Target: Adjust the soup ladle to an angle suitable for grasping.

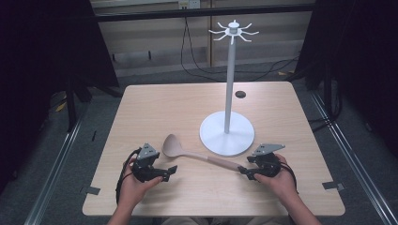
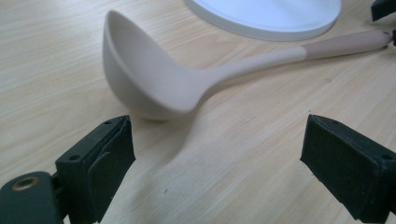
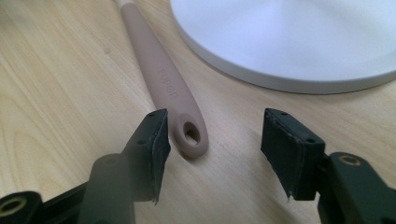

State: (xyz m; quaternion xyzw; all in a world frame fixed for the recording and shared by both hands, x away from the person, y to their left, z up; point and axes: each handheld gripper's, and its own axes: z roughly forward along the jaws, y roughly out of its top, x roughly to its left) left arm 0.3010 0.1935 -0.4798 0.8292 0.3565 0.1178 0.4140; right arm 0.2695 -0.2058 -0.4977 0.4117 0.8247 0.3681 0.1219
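Here, a beige silicone ladle [image 1: 187, 150] with a pinkish handle lies flat on the light wooden table [image 1: 155, 103], bowl left, handle end beside the white round-based hook stand [image 1: 227, 132]. Right gripper [image 1: 244, 171]: jaws apart, handle's holed tip between them, pads not pressing. Left gripper [image 1: 171, 171]: jaws wide, nothing held, near the bowl.

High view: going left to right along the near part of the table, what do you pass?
Left hand-held gripper → beige ladle's bowl → ladle's pinkish handle → right hand-held gripper, jaws apart at the handle's end. The round white base of the hook stand lies behind, overlapping these.
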